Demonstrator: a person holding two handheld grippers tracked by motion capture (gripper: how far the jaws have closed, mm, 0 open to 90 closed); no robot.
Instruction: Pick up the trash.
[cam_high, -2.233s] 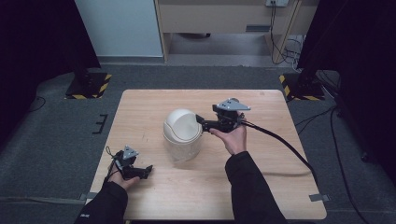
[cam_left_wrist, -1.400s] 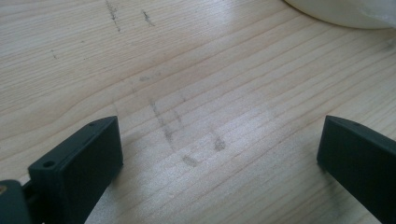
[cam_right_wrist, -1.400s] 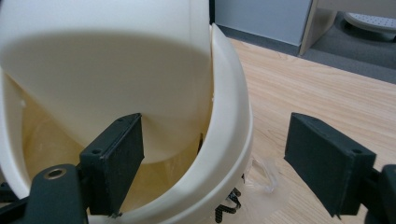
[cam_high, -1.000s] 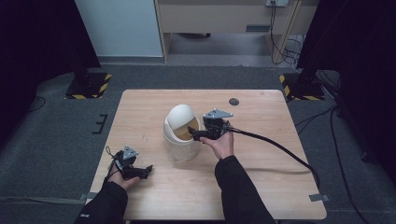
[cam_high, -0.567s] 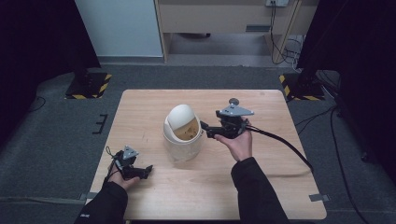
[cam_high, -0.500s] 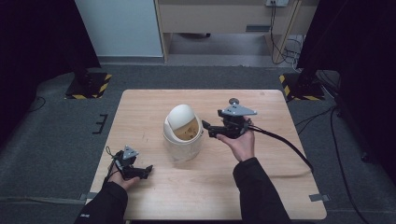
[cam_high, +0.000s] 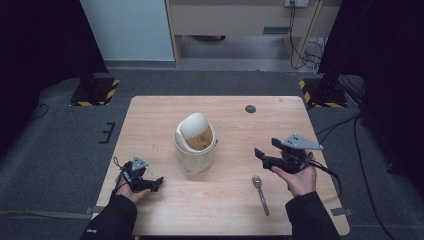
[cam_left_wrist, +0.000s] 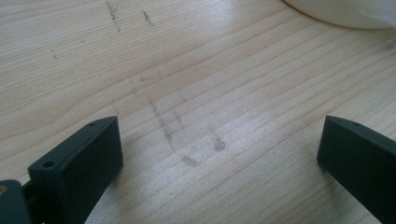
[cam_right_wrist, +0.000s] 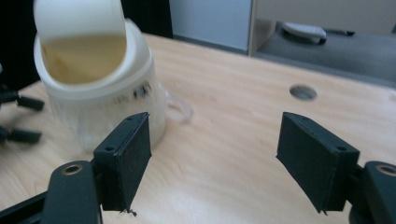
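Right gripper (cam_high: 261, 155) open, empty; spoon (cam_high: 260, 193) just below, bin (cam_high: 196, 143) left.

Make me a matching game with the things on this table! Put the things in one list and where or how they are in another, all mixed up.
Things:
1. white bin
2. spoon
3. round hole
4. left gripper

Places or states:
A. lying flat on the wood near the person's right hand
B. near the table's far edge
C. in the middle of the table, its swing lid tipped open
D. resting low at the near left, fingers apart with nothing between them

Right pairs: 1-C, 2-A, 3-B, 4-D
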